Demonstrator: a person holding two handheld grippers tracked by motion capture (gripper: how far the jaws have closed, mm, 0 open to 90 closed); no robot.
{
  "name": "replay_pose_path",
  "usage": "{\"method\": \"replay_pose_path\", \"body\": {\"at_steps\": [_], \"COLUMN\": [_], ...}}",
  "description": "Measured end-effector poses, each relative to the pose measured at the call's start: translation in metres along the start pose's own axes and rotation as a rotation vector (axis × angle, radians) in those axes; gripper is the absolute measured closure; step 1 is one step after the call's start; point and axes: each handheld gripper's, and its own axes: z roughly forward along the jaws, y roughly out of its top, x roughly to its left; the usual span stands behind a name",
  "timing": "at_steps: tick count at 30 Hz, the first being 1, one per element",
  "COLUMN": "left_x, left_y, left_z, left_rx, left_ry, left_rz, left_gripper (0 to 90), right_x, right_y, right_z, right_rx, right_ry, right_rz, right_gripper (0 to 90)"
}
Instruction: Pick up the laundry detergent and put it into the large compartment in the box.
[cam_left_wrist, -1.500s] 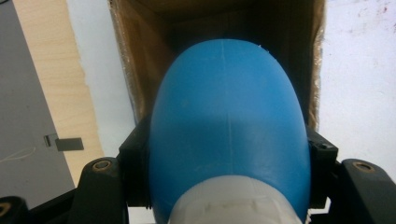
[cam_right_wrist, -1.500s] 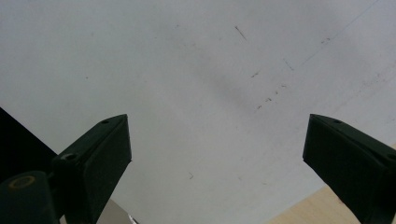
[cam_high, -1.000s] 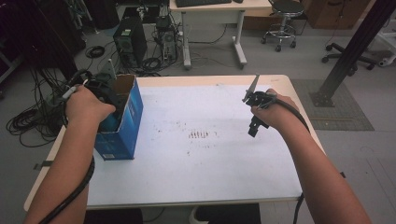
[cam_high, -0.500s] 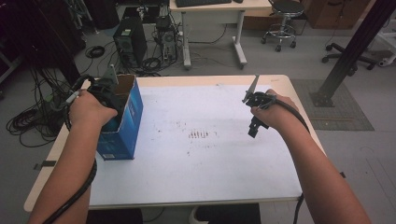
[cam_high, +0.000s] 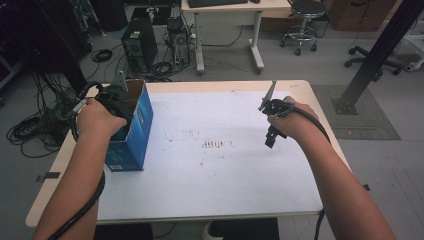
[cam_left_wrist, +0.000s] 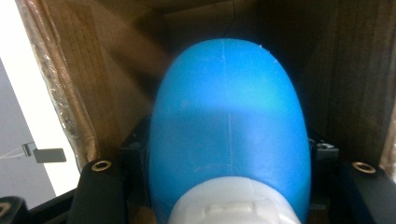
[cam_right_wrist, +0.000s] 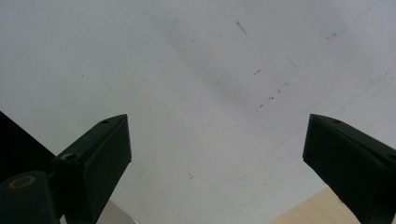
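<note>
Box (cam_high: 131, 131) walls hide most of the tong-held blue bottle (cam_left_wrist: 229, 135).

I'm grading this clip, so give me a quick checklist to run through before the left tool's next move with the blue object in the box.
1. Left tool is down in the open top of the blue cardboard box: ok.
2. Its jaws are shut on the blue rounded object, one at each side: ok.
3. Room around the object: brown inner walls stand close on both sides, so a tilt could snag: cannot tell.
4. Box stands upright on the white table near its left edge, unsupported by the other hand: ok, but it may lift along.
5. Right tool is open, holds nothing and hovers over bare table away from the box: ok.
</note>
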Motion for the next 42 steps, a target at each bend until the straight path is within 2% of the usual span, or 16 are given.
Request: {"method": "replay_pose_path", "body": {"at_steps": [18,26,34,42], "left_x": [0.003,0.004,0.002,0.003], "left_y": [0.000,-0.001,-0.001,-0.004], "left_z": [0.002,0.002,-0.002,-0.009], "left_rx": [0.002,0.001,-0.007,-0.015], "left_ry": [-0.013,-0.013,-0.002,-0.014], "left_rz": [-0.019,-0.029,-0.031,-0.041], "left_gripper": [37.1,33.3,32.3,29.9], "right_x": [0.000,0.000,-0.001,0.000], "right_y": [-0.002,-0.001,-0.001,0.001], "right_z": [0.001,0.002,0.003,0.003], "right_rx": [0.002,0.005,0.005,0.004], "right_ry": [-0.002,-0.003,0.001,-0.003], "right_rz": [-0.001,0.000,0.000,-0.003], "right_gripper": [7.6,7.6,7.6,7.6]}}
